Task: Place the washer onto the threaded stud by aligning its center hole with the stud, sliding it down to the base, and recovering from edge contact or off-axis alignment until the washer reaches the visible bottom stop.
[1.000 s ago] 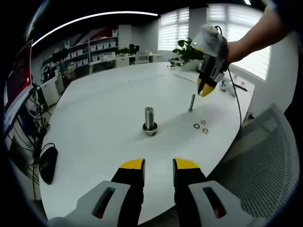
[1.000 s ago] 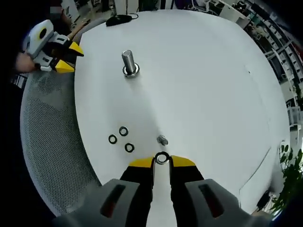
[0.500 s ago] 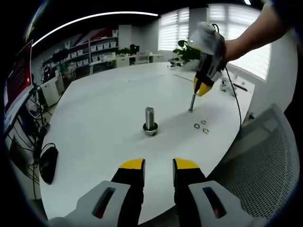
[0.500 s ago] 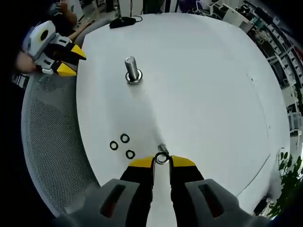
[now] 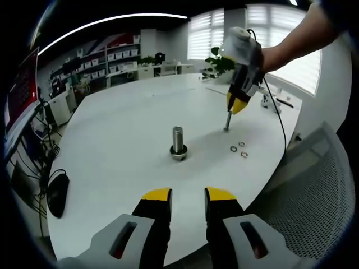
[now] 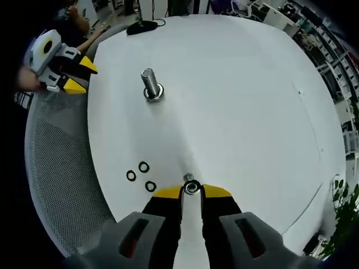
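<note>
Between the right gripper (image 6: 191,191) jaws: one washer (image 6: 191,186), small dark metal ring, pinched.
Sits over slim upright threaded stud (image 5: 227,121) on white tabletop (image 6: 235,101); left gripper (image 5: 188,195) jaws parted, empty.

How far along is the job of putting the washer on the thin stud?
Done: the right claw has a washer gripped. In hand: the washer sits right over the top of the thin stud; whether it has threaded on is hard to tell. Left: sliding it down to the base. Three spare washers lie on the table.
</note>
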